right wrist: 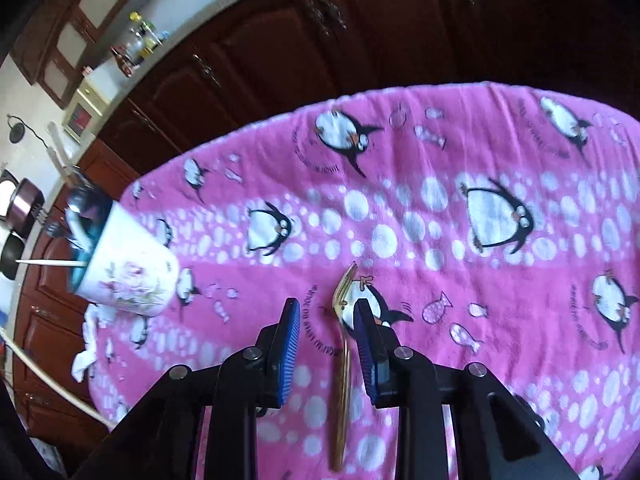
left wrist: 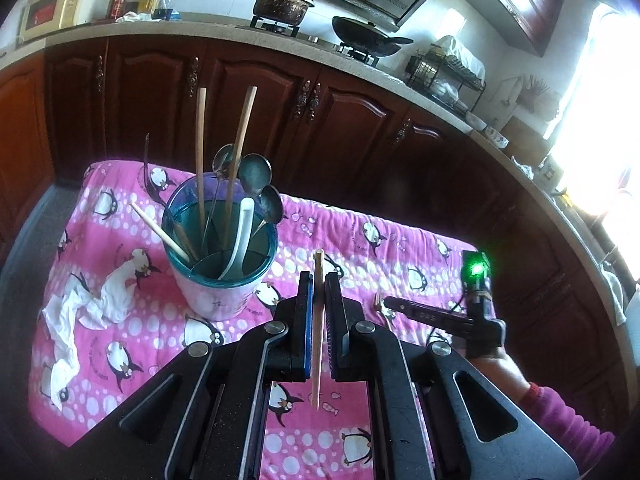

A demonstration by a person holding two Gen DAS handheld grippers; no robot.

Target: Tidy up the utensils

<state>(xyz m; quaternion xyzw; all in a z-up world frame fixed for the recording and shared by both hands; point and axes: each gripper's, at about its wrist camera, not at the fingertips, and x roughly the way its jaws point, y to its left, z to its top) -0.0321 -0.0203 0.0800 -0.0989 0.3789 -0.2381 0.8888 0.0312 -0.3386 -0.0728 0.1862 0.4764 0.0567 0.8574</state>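
My left gripper (left wrist: 318, 280) is shut on a pale wooden chopstick (left wrist: 317, 320) that runs lengthwise between its blue pads, held above the cloth. To its left stands a blue-rimmed utensil holder (left wrist: 224, 264) with several chopsticks, metal spoons and a white spoon in it. In the right wrist view my right gripper (right wrist: 326, 308) is open over a gold fork (right wrist: 343, 360). The fork lies flat on the cloth between the fingers, close to the right pad, and neither pad presses on it. The holder (right wrist: 128, 276) sits far to the left in that view.
A pink penguin cloth (left wrist: 400, 248) covers the table. A crumpled white tissue (left wrist: 88, 308) lies left of the holder. Dark wooden cabinets (left wrist: 256, 112) and a counter with a stove stand behind the table. A hand in a pink sleeve (left wrist: 560, 412) holds the right gripper.
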